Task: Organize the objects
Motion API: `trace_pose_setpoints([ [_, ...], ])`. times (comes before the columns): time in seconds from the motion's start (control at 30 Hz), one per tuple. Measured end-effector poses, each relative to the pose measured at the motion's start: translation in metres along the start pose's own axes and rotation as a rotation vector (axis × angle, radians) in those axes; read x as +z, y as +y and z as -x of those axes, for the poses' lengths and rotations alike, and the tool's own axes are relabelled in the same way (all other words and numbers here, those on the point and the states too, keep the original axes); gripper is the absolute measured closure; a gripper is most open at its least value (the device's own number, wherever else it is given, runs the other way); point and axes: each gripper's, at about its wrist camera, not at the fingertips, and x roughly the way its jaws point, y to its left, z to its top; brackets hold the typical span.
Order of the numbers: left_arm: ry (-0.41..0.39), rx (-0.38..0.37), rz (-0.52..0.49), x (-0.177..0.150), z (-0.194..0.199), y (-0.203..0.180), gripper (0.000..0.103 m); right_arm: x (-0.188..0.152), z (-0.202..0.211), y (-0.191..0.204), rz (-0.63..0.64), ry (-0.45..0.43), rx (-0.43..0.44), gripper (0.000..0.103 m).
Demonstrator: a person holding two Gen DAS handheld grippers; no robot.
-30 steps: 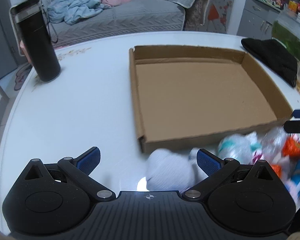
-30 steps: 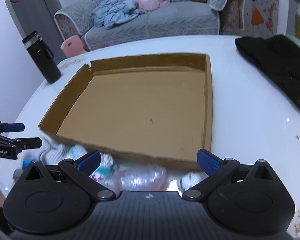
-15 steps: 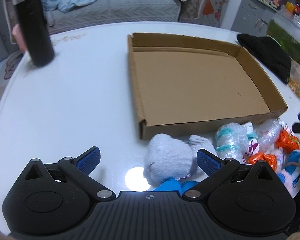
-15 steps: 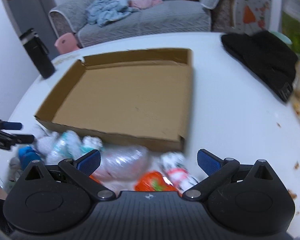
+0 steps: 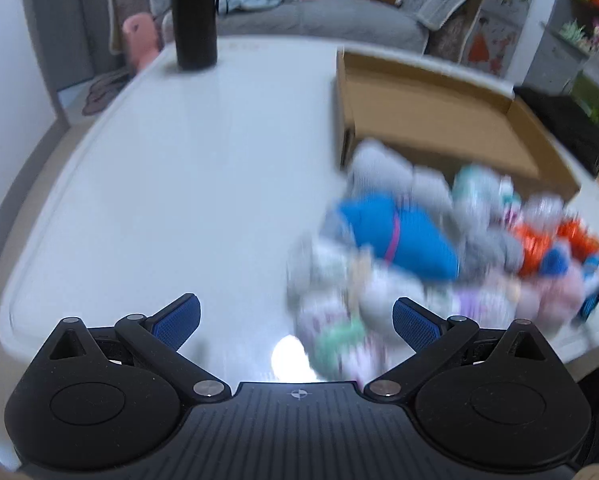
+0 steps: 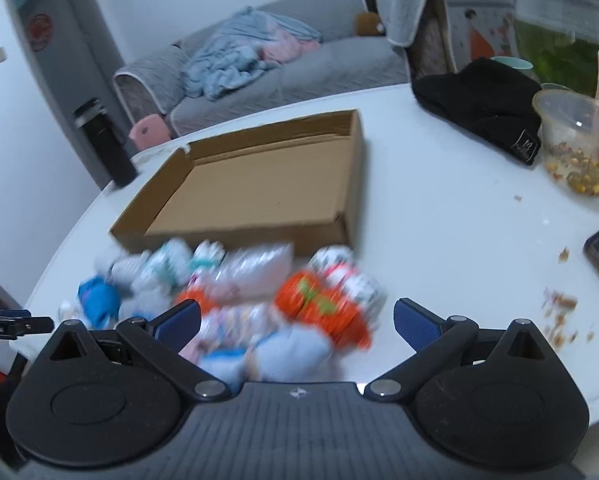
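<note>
From the left wrist, nothing looks sorted yet: the box [image 5: 439,120] is bare inside, and the blurred heap of socks [image 5: 439,248] lies on the surface [image 5: 179,180] against its near wall. The left claw [image 5: 295,322] gapes wide and empty, the heap just ahead and to its right. From the right wrist, the same box [image 6: 259,176] holds nothing; the socks [image 6: 239,288] sit before it, the nearest ones between the spread, empty fingers of the right claw [image 6: 297,322].

Two low fisheye views close above the white table [image 5: 147,184], left and right, both facing the cardboard tray [image 6: 259,184].
</note>
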Motion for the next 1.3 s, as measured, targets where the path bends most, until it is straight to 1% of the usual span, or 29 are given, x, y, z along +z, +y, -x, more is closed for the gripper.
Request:
trace_pose_setpoints([
  [0.07,0.002,0.019,-0.015,-0.016,-0.004,-0.008,0.001,-0.014,-0.003,0.008,0.026,-0.005,0.001,0.0],
  [0.17,-0.023,0.058,-0.057,-0.031,-0.012,-0.021,0.001,-0.022,-0.01,0.012,0.066,-0.019,0.017,0.001],
  [0.23,-0.038,0.07,-0.066,-0.037,-0.018,-0.026,0.0,-0.025,-0.012,0.016,0.113,-0.016,-0.006,0.001],
  [0.27,-0.064,0.053,-0.049,-0.04,-0.019,-0.024,0.001,-0.026,-0.015,0.02,0.139,-0.018,-0.025,0.001],
  [0.33,-0.087,0.064,-0.044,-0.039,-0.022,-0.026,0.001,-0.027,-0.017,0.021,0.162,-0.025,-0.057,0.001],
  [0.43,-0.107,0.073,-0.033,-0.037,-0.024,-0.026,0.001,-0.032,-0.023,0.023,0.162,-0.011,-0.037,0.001],
  [0.57,-0.148,0.087,-0.021,-0.041,-0.026,-0.026,0.001,-0.038,-0.026,0.026,0.208,-0.008,-0.065,0.001],
  [0.67,-0.164,0.072,-0.037,-0.042,-0.024,-0.029,0.009,-0.042,-0.028,0.027,0.215,-0.005,-0.067,0.003],
  [0.73,-0.167,0.066,-0.042,-0.042,-0.024,-0.03,0.012,-0.044,-0.029,0.028,0.227,0.002,-0.072,0.013],
  [0.77,-0.174,0.067,-0.041,-0.043,-0.023,-0.03,0.018,-0.045,-0.029,0.029,0.23,0.0,-0.076,0.013],
  [0.8,-0.184,0.066,-0.041,-0.043,-0.022,-0.03,0.027,-0.046,-0.029,0.029,0.237,-0.004,-0.081,0.016],
  [0.83,-0.192,0.064,-0.041,-0.044,-0.02,-0.029,0.033,-0.046,-0.028,0.029,0.239,-0.008,-0.084,0.018],
  [0.87,-0.199,0.062,-0.043,-0.044,-0.019,-0.029,0.047,-0.046,-0.027,0.028,0.238,-0.011,-0.082,0.019],
  [0.9,-0.203,0.059,-0.042,-0.044,-0.018,-0.029,0.053,-0.046,-0.027,0.027,0.235,-0.014,-0.079,0.021],
  [0.97,-0.203,0.051,-0.029,-0.043,-0.018,-0.026,0.055,-0.045,-0.026,0.027,0.233,-0.017,-0.078,0.023],
  [1.03,-0.206,0.059,-0.034,-0.044,-0.017,-0.026,0.055,-0.045,-0.025,0.027,0.231,-0.022,-0.079,0.025],
  [1.3,-0.225,0.06,-0.035,-0.048,-0.006,-0.021,0.055,-0.039,-0.013,0.022,0.209,-0.067,-0.082,0.026],
])
